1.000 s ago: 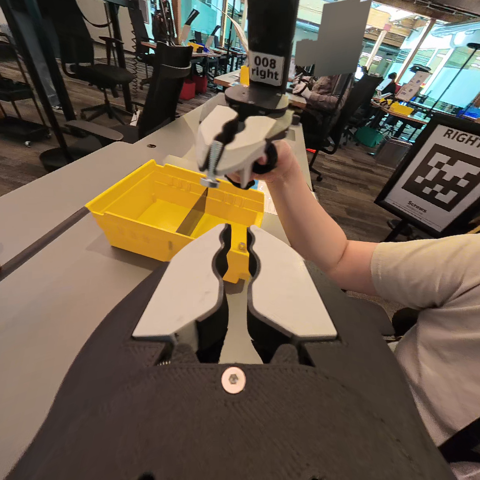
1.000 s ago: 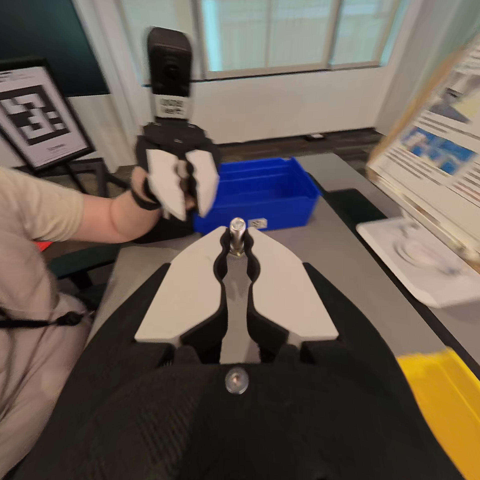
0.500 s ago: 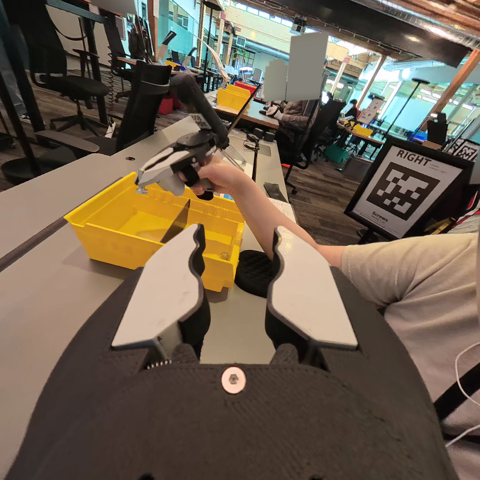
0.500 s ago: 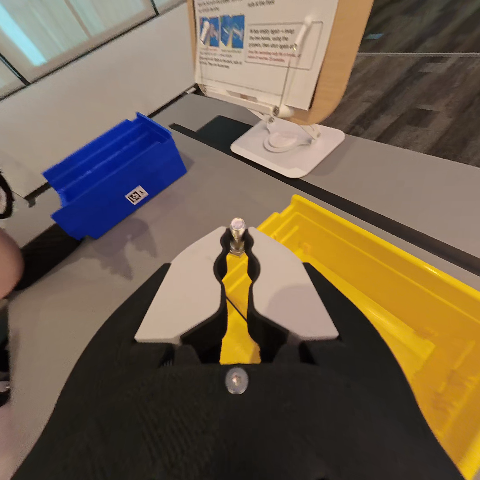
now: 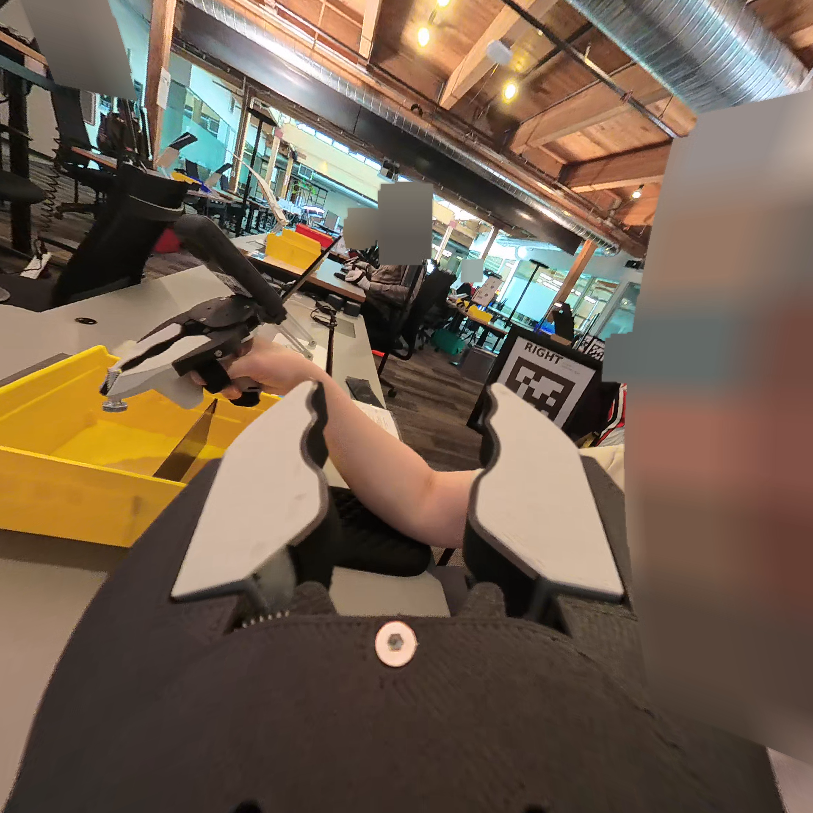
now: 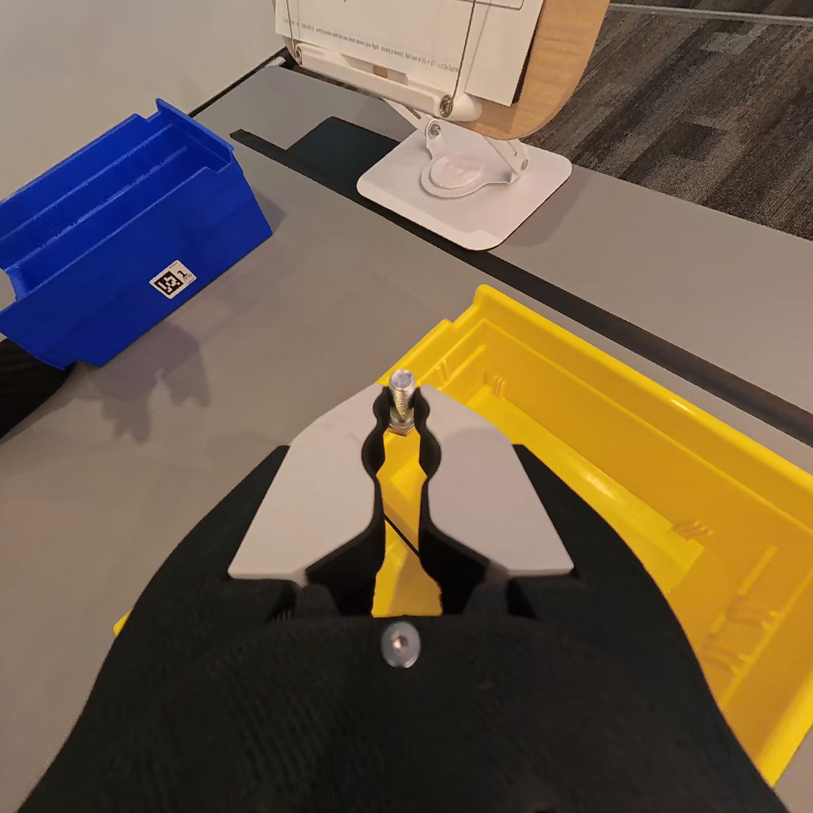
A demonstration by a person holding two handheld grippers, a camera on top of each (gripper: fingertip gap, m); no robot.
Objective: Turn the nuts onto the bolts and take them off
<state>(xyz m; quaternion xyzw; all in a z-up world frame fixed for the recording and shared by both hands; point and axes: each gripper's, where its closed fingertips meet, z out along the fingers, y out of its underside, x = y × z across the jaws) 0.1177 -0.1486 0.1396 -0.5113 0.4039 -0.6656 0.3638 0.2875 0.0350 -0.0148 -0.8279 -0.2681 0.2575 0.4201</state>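
The right gripper (image 6: 402,402) is pinching a bolt (image 6: 401,402) between its fingertips, with a nut (image 6: 399,423) threaded low on the shank, and it holds the pair above the near end of the yellow bin (image 6: 616,462). From the left wrist view the same gripper (image 5: 115,387) hangs over that bin (image 5: 66,492) with the bolt (image 5: 113,391) pointing head down, clear of the bin floor; a dark divider (image 5: 189,444) splits the bin into two parts, and the bolt is over the part on the far side of it. The left gripper (image 5: 402,404) has its fingers spread wide with nothing between them, raised off the tabletop (image 5: 387,589) near its front edge, the person's forearm (image 5: 396,475) passing behind them. Farther back on the tabletop (image 6: 308,308), well apart from the yellow bin, a blue bin (image 6: 132,264) with a small sticker on its front wall sits toward the left edge. Beyond it, at the far edge, a white stand (image 6: 466,193) holds up a printed sheet on a wooden board (image 6: 550,88).
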